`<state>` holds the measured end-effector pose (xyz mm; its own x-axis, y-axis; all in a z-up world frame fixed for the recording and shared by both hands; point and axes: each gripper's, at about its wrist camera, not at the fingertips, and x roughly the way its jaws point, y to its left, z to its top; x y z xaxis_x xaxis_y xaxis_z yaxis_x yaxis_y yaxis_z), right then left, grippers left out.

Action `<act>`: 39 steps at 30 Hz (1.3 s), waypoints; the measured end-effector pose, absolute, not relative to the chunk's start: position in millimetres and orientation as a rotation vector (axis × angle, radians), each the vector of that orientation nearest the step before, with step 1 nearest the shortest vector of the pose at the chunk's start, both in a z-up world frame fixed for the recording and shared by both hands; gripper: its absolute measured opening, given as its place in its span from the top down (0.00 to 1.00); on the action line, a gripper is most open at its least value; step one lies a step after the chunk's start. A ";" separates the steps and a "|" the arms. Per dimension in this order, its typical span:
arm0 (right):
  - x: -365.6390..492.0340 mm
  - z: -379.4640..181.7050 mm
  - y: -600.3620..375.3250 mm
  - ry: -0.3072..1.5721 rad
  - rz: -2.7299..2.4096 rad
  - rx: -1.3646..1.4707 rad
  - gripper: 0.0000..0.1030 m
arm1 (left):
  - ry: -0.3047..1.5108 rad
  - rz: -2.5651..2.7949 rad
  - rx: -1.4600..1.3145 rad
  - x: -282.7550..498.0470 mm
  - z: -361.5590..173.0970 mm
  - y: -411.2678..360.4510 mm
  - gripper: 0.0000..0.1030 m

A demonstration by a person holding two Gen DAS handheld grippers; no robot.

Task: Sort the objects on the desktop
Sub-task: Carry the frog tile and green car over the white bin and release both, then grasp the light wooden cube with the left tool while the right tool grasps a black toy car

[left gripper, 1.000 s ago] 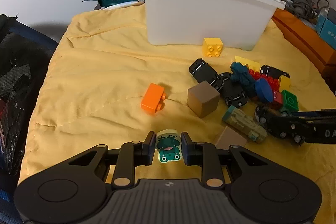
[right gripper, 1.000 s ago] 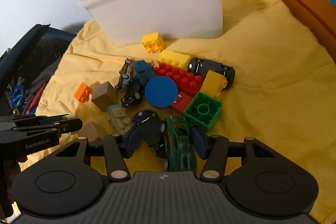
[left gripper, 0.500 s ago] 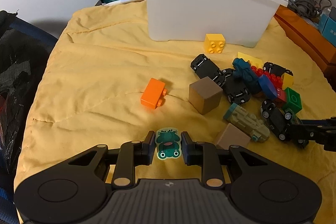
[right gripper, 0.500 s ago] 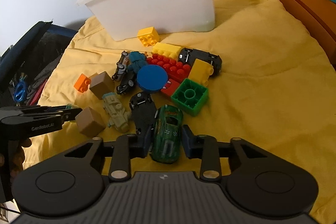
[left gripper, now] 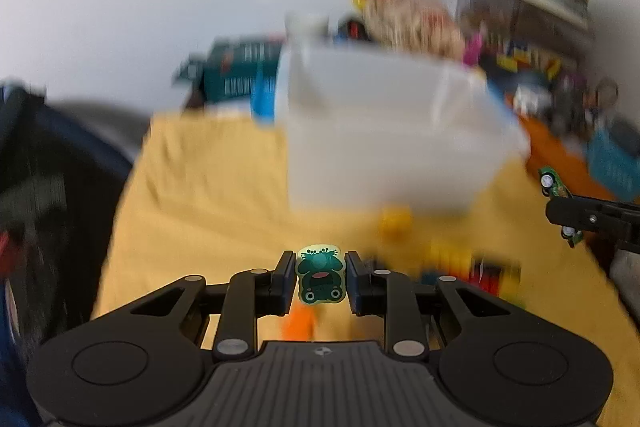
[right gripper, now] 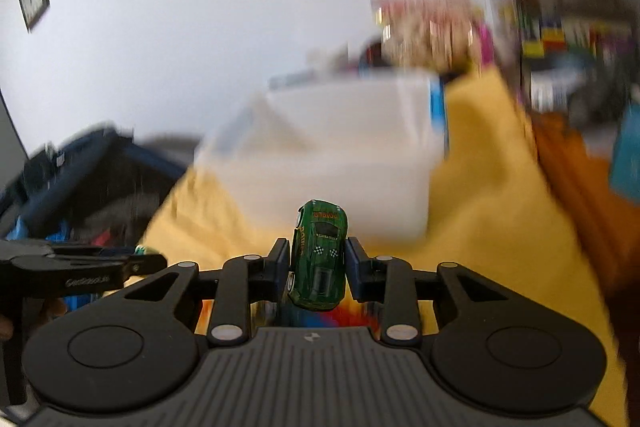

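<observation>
A: Above the yellow cloth, we've got the frog sticker pinched in our left gripper, green toy car clamped in the right gripper.

B: White bin sits dead ahead of both; car's nose points at it.

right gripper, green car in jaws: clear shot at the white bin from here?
Probably yes. The right gripper holds the green car above the yellow cloth, and nothing visible stands between it and the white bin ahead, though the view is blurred.

Right gripper clamped on green toy car; blurred white bin beyond, on yellow cloth.
</observation>
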<state>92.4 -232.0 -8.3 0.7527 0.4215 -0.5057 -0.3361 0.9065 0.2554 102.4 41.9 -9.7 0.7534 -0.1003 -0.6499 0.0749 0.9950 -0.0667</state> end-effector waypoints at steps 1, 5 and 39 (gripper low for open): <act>102.7 0.6 -231.7 0.562 0.413 0.152 0.68 | 0.691 -0.097 -0.039 114.4 4.4 41.5 0.72; 156.1 23.6 -226.3 0.525 0.410 0.130 0.68 | 0.650 -0.109 -0.068 162.4 42.5 35.0 0.72; 53.1 -98.6 -212.7 0.830 0.520 -0.090 0.47 | 0.855 -0.211 0.140 51.7 -87.0 -11.5 0.39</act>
<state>53.1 -212.7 -98.6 0.5580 0.4060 -0.7237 -0.4746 0.8716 0.1230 51.7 -11.5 -87.0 0.6370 -0.1283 -0.7601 0.2407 0.9699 0.0380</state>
